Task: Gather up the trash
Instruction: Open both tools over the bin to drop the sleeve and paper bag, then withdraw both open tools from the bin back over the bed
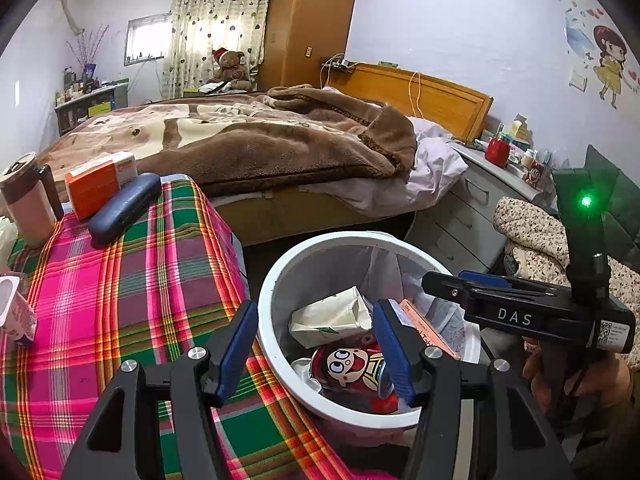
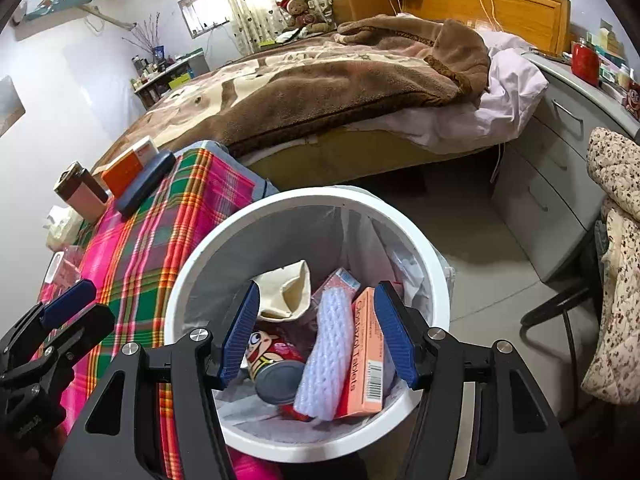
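A white trash bin [image 1: 276, 276] [image 2: 188, 264] with a liner stands beside the plaid-covered table [image 1: 120, 300] [image 2: 132, 256]. Inside lie a red cartoon can [image 1: 352, 368] [image 2: 272, 364], a crumpled white paper bag [image 1: 332, 316] [image 2: 288, 288], a pink tablet box [image 2: 368, 352] [image 1: 428, 332] and a white foam net [image 2: 328, 352]. My left gripper [image 1: 316, 348] is open and empty at the bin's near rim; it also shows in the right wrist view [image 2: 76, 312]. My right gripper [image 2: 316, 336] is open and empty above the bin; it also shows in the left wrist view [image 1: 472, 292].
On the table are an orange box [image 1: 100, 184] [image 2: 128, 168], a dark glasses case [image 1: 124, 208] [image 2: 146, 188], a pink tumbler [image 1: 28, 204] [image 2: 82, 194] and a white cup [image 1: 14, 312]. A bed [image 1: 240, 140] lies behind, a grey drawer unit [image 1: 468, 216] [image 2: 560, 184] and a chair with floral fabric [image 2: 616, 248] to the right.
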### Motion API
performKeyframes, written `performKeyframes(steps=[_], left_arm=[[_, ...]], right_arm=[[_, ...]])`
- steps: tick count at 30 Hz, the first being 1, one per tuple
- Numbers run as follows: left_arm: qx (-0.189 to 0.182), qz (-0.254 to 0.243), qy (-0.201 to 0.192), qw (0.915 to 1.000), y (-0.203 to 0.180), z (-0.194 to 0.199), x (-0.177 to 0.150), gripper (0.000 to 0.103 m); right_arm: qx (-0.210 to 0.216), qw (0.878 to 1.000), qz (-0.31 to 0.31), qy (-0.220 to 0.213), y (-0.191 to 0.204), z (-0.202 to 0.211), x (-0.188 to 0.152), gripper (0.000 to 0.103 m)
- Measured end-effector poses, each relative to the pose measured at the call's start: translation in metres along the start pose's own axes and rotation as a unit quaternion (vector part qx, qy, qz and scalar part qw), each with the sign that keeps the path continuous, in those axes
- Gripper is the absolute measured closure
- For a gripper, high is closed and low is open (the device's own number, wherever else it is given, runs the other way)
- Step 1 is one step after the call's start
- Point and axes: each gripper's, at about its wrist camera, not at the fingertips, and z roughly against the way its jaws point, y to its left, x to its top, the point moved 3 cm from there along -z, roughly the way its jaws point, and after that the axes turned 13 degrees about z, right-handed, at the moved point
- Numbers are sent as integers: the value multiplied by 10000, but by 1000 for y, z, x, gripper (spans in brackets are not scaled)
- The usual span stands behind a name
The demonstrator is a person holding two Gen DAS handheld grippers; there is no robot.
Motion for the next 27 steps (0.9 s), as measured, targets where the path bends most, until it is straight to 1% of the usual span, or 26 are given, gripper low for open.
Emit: performKeyframes(steps=[8, 16, 18, 27], left_arm=[[96, 104, -201, 9997, 13, 23, 1, 43], [310, 282, -424, 9982, 41, 48, 0, 42], [430, 303, -498, 9974, 49, 55, 0, 42], [630, 578, -681, 9940, 88, 82, -3, 42]], right_arm=[[-111, 9995, 105, -271, 13, 12, 3, 42], [35, 9990, 179, -404, 35, 14, 2, 42], [69, 9988, 224, -419, 42, 13, 2, 42], [308, 9968, 438, -595, 80, 15, 4, 42]])
